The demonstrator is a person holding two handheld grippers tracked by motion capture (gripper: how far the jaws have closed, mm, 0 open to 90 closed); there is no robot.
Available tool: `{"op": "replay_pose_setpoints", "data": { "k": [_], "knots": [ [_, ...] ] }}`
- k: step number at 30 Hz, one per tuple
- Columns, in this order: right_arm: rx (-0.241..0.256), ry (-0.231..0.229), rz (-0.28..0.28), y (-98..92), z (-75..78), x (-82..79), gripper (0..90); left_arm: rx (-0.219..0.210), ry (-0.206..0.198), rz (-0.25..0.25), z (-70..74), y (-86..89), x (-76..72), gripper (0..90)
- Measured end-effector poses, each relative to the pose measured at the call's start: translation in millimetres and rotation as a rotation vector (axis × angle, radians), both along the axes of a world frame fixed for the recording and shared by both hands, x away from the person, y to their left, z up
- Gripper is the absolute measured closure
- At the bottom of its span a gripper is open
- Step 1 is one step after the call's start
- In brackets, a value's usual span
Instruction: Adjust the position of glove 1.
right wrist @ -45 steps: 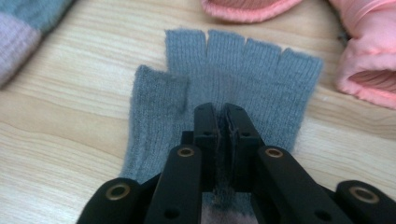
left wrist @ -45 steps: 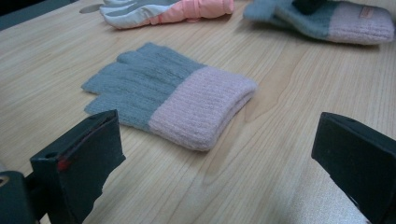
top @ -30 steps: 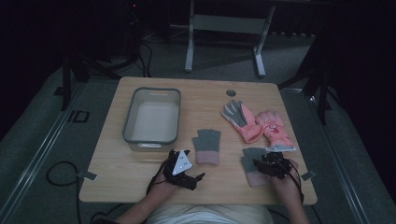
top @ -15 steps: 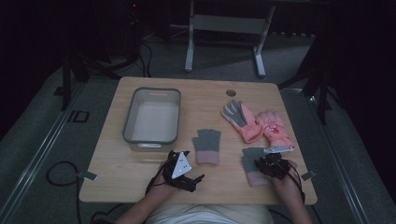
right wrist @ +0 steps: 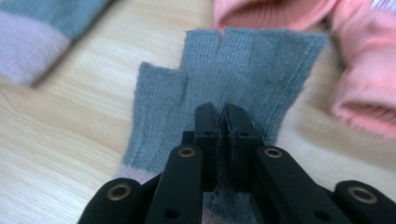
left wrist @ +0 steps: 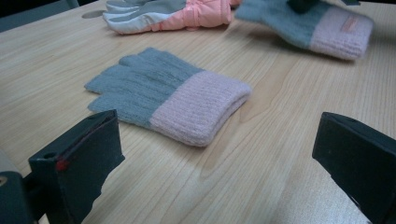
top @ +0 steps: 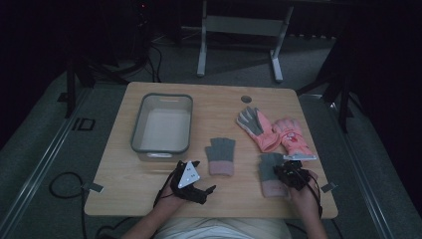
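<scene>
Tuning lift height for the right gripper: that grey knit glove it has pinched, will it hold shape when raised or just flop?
Likely flops: the grey knit glove is thin, soft fabric lying flat on the table, so the fingers and pink cuff should droop. The right gripper pinches only a small fold, so it may slip out if jerked. Probably very light; it won't roll.

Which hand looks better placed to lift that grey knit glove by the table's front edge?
The right gripper: its jaws are already pinched shut on that grey glove. The left gripper is open and faces the other grey glove.
</scene>
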State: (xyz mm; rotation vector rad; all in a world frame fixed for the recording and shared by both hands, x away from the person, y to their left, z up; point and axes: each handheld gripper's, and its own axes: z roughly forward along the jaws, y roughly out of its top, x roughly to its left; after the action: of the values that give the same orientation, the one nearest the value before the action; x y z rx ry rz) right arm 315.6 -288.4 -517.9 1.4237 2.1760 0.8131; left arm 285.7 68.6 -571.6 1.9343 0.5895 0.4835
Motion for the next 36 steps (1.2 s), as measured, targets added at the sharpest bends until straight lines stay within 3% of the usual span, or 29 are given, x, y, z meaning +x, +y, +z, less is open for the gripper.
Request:
{"op": "replay_pose_setpoints", "data": {
  "k": [4,10,12,17,22,26,31,36],
  "knots": [
    [0.014,-0.049,0.006,16.6,18.8,0.3,85.3,0.007,0.007,-0.001,0.0,-0.9,0.5,1.0],
    [0.031,-0.081,0.010,40.7,38.2,11.0,85.3,0.015,0.000,-0.009,-0.1,-1.4,-0.2,1.0],
    [0.023,-0.098,0.021,50.0,42.7,13.2,85.3,0.024,-0.002,-0.012,0.0,-2.1,-0.1,1.0],
    [0.058,-0.103,0.017,67.5,48.8,23.4,85.3,0.018,0.001,-0.012,0.0,-1.5,0.2,1.0],
    [0.091,-0.101,0.010,88.7,49.9,32.9,85.3,0.028,-0.006,-0.016,0.0,-2.5,-0.9,1.0],
    [0.088,-0.106,0.022,106.1,47.7,36.0,85.3,0.028,-0.009,-0.013,0.0,-2.5,-1.2,1.0],
    [0.162,-0.073,0.024,129.9,45.1,43.7,85.3,0.027,-0.012,-0.015,-0.1,-2.6,-1.6,1.0],
    [0.174,-0.043,0.026,147.4,33.1,47.9,85.2,0.024,-0.015,-0.010,-0.1,-2.2,-1.7,1.0]
  ]
}}
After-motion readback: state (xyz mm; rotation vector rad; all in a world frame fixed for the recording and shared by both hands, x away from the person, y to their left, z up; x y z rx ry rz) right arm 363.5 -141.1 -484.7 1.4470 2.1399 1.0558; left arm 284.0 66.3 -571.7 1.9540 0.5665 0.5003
